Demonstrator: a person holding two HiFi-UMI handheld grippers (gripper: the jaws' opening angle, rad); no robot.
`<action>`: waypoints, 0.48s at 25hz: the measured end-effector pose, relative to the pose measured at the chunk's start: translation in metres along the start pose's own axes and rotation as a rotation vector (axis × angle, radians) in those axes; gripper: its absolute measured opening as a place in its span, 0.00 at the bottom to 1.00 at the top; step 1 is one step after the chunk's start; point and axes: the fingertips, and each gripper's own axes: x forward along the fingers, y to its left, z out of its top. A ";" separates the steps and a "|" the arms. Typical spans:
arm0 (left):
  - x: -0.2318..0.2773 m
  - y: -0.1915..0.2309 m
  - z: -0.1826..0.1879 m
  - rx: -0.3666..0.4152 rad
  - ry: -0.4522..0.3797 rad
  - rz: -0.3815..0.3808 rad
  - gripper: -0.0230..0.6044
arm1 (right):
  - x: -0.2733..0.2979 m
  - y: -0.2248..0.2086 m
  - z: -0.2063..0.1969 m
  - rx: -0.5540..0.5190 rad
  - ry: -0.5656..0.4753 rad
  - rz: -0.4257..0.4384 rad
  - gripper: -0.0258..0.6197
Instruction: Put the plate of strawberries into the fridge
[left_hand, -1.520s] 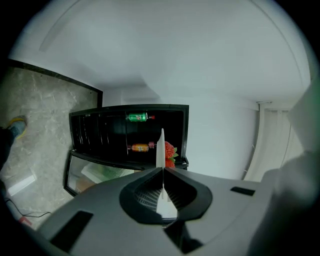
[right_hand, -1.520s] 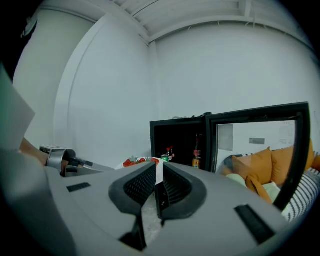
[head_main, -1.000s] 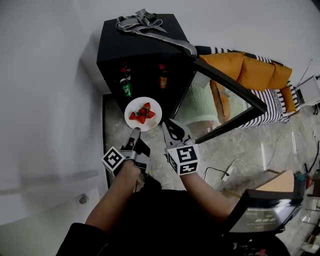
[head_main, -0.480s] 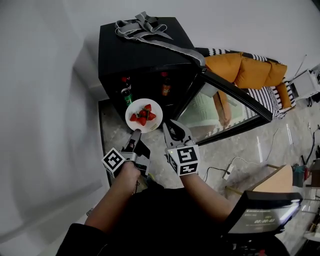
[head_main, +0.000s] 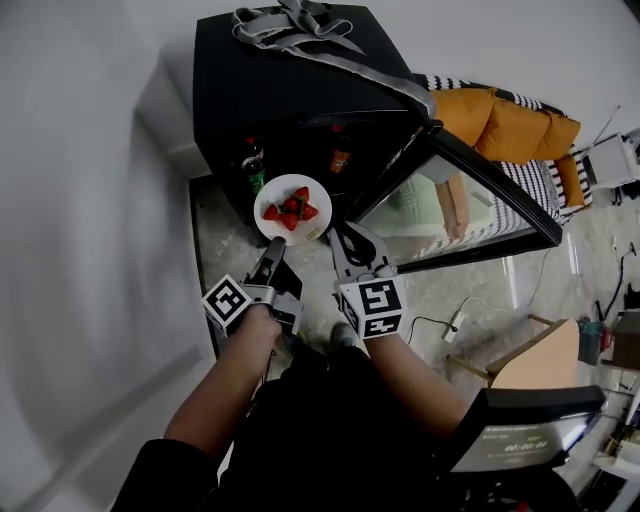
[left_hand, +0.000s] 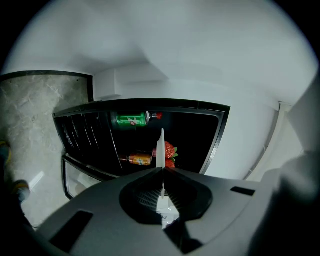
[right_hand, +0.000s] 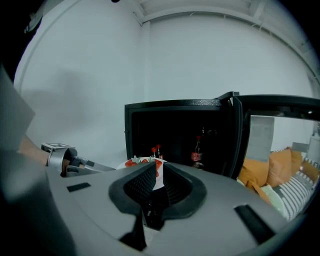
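A white plate (head_main: 293, 209) with several strawberries (head_main: 291, 207) hovers in front of the black fridge (head_main: 290, 90), whose door (head_main: 480, 195) stands open to the right. My left gripper (head_main: 275, 250) is shut on the plate's near rim. In the left gripper view the plate (left_hand: 161, 145) runs edge-on between the closed jaws, with the strawberries (left_hand: 170, 149) beyond. My right gripper (head_main: 350, 238) sits at the plate's right edge, its jaws slightly apart. In the right gripper view the plate (right_hand: 156, 176) shows through that gap.
Bottles and a green can (left_hand: 129, 119) stand inside the fridge (right_hand: 175, 130). A grey strap (head_main: 300, 30) lies on its top. A sofa with orange cushions (head_main: 510, 125) is behind the door. A cable and power strip (head_main: 455, 335) lie on the marble floor.
Both grippers and the plate have moved a little closer to the fridge opening. The left grip on the plate is unchanged.
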 end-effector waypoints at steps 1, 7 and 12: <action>0.001 0.003 0.001 0.004 0.000 0.006 0.05 | 0.002 -0.001 -0.002 0.000 0.002 0.003 0.11; 0.005 0.014 0.001 0.002 -0.039 0.023 0.05 | 0.011 -0.009 -0.011 -0.004 0.018 0.039 0.11; 0.023 0.024 0.008 0.003 -0.094 0.017 0.05 | 0.034 -0.024 -0.020 -0.002 0.021 0.088 0.11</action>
